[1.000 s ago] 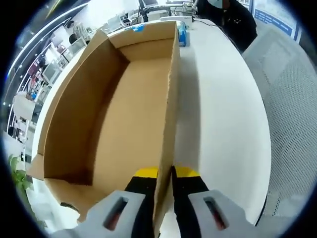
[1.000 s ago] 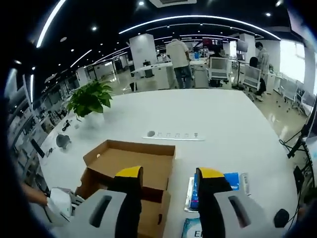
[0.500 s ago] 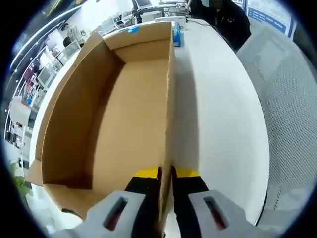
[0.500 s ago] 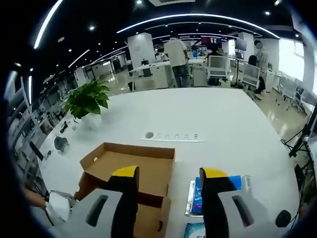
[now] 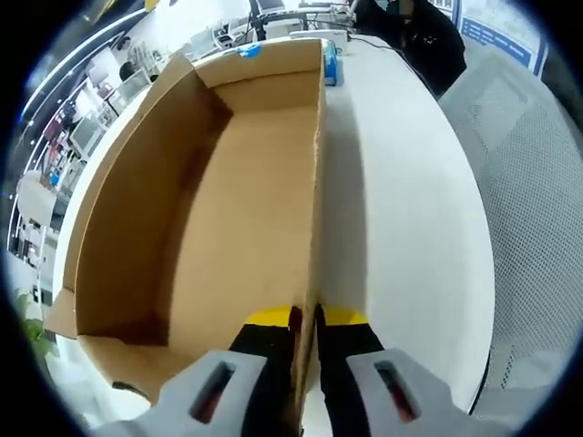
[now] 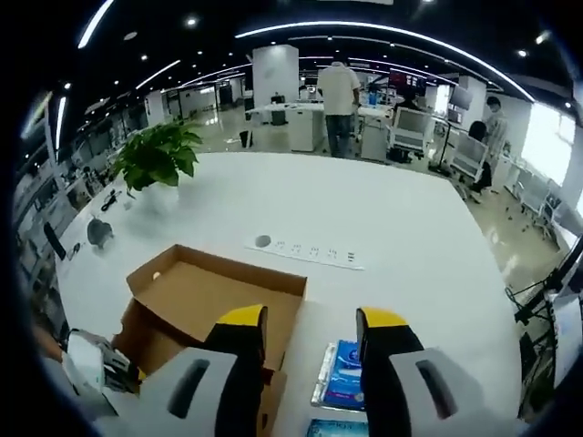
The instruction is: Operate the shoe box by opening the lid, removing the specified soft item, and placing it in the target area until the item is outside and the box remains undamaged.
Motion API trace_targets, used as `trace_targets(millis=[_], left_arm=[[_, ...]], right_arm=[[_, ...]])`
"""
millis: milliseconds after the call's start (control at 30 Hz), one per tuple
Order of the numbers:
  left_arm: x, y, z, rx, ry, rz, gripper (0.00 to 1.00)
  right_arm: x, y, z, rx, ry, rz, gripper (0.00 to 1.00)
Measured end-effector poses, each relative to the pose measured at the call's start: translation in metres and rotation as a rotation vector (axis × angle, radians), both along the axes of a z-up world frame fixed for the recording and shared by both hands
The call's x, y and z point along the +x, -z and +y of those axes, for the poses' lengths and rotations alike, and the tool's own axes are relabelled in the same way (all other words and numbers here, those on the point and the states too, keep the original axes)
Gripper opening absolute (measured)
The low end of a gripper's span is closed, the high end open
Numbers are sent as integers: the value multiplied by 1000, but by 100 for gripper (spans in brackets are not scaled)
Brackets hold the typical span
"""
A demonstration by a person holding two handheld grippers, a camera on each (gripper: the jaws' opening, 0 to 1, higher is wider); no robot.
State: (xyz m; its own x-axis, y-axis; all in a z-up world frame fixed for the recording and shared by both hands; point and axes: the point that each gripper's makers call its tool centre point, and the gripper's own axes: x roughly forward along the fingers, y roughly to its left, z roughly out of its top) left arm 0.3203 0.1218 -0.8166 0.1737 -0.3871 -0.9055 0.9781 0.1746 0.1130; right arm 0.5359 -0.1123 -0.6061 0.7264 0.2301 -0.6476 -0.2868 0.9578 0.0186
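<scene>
Open box, free table beside it
Box [image 5: 228, 200] interior unobstructed at centre; bare table [image 5: 410, 209] runs along frame right.

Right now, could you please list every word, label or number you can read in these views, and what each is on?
None can be read.
Blue packet beside the cardboard box: print too blurred.
Blue tape on the box's far wall: no legible text.
Blue sign in the background: lettering too small.

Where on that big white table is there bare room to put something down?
The widest bare stretch of the white table runs beyond the power strip, toward the potted plant. Another free strip lies between the cardboard box wall and the mesh chair. It is crowded near the right gripper, where the blue packets lie beside the box.
</scene>
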Motion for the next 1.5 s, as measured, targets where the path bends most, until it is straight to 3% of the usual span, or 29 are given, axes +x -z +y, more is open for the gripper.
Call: trace_targets(millis=[200,333,767,1100,1200,1500], left_arm=[[0,0,0,0,-1,-4,8],[0,1,0,0,-2,-3,8],[1,1,1,3,-16,5,8],[0,2,1,1,-15,5,8],[0,3,2,0,-13,4,8],[-3,3,2,0,-13,5,8]], right_arm=[[1,4,6,35,27,12,39],[9,5,6,24,38,-3,45],[37,28,3,117,142,50,43],[50,53,8,68,129,96,39],[51,69,6,4,110,140,31],[61,98,25,34,107,199,36]])
